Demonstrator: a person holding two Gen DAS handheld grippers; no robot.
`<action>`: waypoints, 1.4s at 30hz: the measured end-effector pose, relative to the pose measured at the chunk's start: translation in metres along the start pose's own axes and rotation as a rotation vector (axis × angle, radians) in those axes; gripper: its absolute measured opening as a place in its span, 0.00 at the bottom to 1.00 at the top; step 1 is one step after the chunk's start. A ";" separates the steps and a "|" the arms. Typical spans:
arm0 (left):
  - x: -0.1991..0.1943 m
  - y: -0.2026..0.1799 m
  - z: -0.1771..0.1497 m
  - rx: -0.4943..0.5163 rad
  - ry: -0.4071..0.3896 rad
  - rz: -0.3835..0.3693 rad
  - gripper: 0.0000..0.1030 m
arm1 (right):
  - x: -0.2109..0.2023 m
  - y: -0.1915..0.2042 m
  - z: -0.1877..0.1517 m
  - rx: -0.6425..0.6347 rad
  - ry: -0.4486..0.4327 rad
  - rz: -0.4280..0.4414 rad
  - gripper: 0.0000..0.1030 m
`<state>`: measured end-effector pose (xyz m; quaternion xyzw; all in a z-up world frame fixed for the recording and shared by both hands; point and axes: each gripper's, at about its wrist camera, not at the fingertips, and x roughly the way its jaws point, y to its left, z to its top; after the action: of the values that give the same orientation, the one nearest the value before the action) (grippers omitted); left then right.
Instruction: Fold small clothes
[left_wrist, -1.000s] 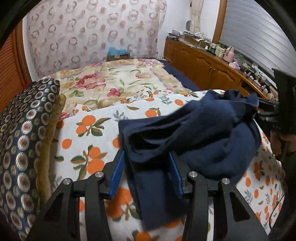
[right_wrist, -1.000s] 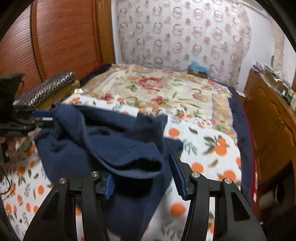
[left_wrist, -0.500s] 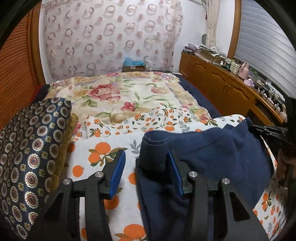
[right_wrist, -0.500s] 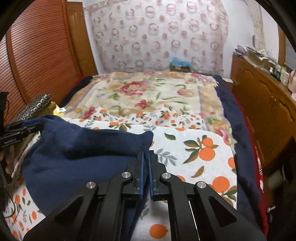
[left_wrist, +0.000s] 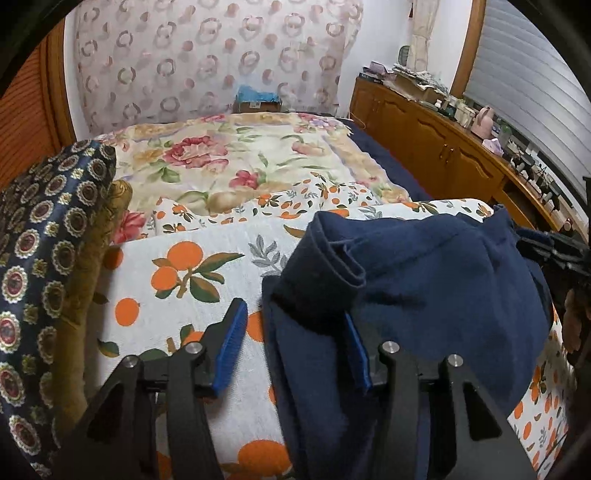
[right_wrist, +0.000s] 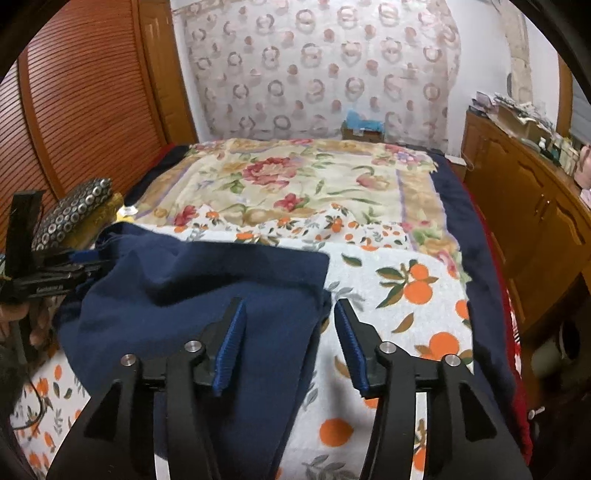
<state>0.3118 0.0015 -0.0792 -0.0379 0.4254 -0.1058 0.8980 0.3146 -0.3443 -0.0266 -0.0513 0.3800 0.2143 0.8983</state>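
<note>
A navy blue garment (left_wrist: 424, 295) lies crumpled on the orange-print sheet (left_wrist: 177, 280). My left gripper (left_wrist: 293, 347) is opening; the garment's left edge lies between its jaws and drapes over the right pad, while the left pad stands clear of the cloth. In the right wrist view the same garment (right_wrist: 192, 302) spreads flatter. My right gripper (right_wrist: 290, 347) is opening too, and the garment's right edge lies loose between its pads. Each gripper shows in the other's view: the right gripper (left_wrist: 554, 251) at the cloth's far side, the left gripper (right_wrist: 55, 280) beside a hand.
A dark patterned pillow (left_wrist: 44, 258) over a gold one crowds the left. A floral quilt (left_wrist: 240, 162) covers the far bed. A wooden cabinet (left_wrist: 443, 147) with clutter runs along the right. A slatted wooden door (right_wrist: 85, 110) stands at the left wall.
The garment, bunched up a second ago, has come down and spread on the sheet. The right gripper closed on its edge, then opened again. The left jaws now stand slightly wider.
</note>
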 end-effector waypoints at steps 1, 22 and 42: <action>0.001 0.002 0.000 -0.007 0.001 -0.001 0.55 | 0.003 0.000 -0.001 0.002 0.010 0.003 0.52; 0.002 0.003 0.003 0.003 0.015 -0.110 0.27 | 0.029 0.007 -0.015 0.061 0.091 0.164 0.33; -0.061 -0.027 0.001 0.060 -0.142 -0.180 0.09 | 0.034 0.011 -0.008 0.038 0.097 0.183 0.20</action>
<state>0.2711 -0.0109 -0.0282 -0.0563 0.3524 -0.1958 0.9134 0.3254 -0.3252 -0.0556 -0.0097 0.4300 0.2857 0.8564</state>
